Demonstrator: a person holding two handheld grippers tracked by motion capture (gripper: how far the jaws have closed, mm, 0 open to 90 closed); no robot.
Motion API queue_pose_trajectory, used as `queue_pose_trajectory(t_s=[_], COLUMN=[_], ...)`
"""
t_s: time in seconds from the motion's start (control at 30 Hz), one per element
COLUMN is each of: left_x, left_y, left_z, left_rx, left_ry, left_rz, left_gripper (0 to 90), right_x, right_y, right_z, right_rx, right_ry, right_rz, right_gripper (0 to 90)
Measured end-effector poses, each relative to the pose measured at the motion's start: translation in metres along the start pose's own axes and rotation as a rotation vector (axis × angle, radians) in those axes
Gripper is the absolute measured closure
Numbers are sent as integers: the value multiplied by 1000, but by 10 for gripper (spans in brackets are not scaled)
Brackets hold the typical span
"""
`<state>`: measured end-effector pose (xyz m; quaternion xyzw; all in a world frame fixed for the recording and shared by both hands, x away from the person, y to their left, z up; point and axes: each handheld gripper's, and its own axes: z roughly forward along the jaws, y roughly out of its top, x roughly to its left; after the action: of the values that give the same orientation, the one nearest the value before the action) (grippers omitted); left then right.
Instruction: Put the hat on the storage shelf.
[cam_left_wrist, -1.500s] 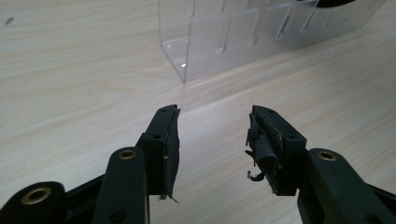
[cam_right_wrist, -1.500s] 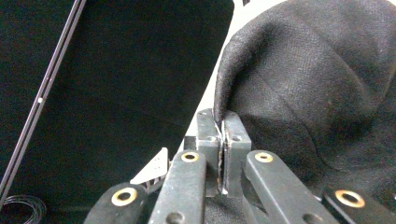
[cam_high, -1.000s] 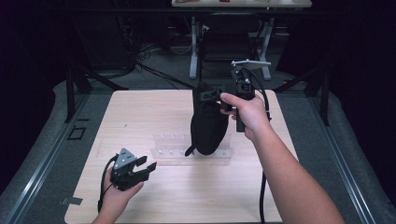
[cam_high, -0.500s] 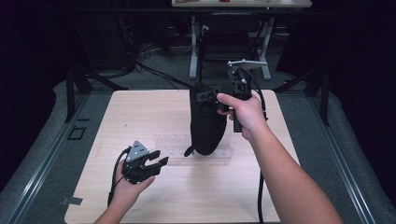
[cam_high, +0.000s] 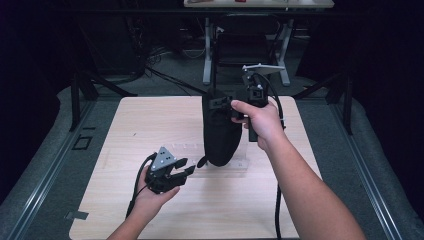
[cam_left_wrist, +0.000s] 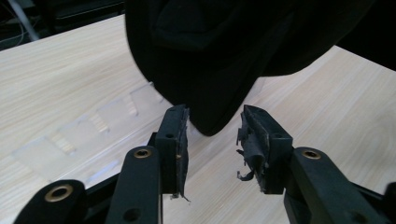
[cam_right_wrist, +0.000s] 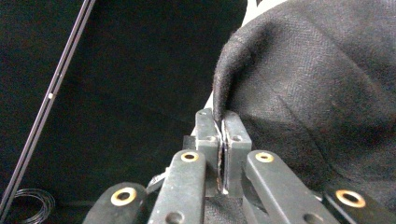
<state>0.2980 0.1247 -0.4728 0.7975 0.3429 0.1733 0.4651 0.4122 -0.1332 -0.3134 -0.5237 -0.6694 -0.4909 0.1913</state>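
Observation:
A black cloth pouch (cam_high: 220, 131) hangs upright over the middle of the wooden table (cam_high: 150, 120), its lower end just above the surface. My right gripper (cam_high: 223, 104) is shut on the pouch's top edge; in the right gripper view the jaws (cam_right_wrist: 222, 140) pinch a fold of the black cloth (cam_right_wrist: 317, 93). My left gripper (cam_high: 188, 169) is low on the table, left of the pouch's bottom, and open. In the left gripper view its gripper (cam_left_wrist: 212, 128) stands apart just before the pouch's rounded tip (cam_left_wrist: 215, 60), touching nothing.
A clear plastic tray (cam_high: 239, 163) with small compartments lies flat under and beside the pouch, also seen as the tray (cam_left_wrist: 93, 126) in the left gripper view. A piece of tape (cam_high: 76, 215) sits at the table's front left corner. Desk legs and cables (cam_high: 207, 55) stand beyond the far edge.
My left gripper has moved right and forward, up to the pouch's lower end. The right gripper holds the pouch about where it was.

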Motion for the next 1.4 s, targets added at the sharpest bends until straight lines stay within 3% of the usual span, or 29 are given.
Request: queue_pose_trajectory(t_s=[0.27,0.6,0.73,0.87,1.23,1.4], left_x=[-3,-6,-10,-11,-15,-16], left_y=[4,6,8,12,11,9], left_z=[6,9,13,16,15,15], left_rx=[8,-3,1,10,16,12], left_ry=[-12,-25,-29,-9,21,34], left_rz=[6,0,16,32,92,113], left_gripper=[720,729,733,786,827,832], right_x=[2,0,1,2,3,2], right_y=[0,0,0,-1,-1,0], right_z=[3,0,2,4,5,2], right_rx=[3,-10,-4,4,4,-13], right_ry=[4,-6,-1,2,7,41], right_rz=[-1,4,2,-1,-5,0], right_gripper=[877,877,877,876,858,807])
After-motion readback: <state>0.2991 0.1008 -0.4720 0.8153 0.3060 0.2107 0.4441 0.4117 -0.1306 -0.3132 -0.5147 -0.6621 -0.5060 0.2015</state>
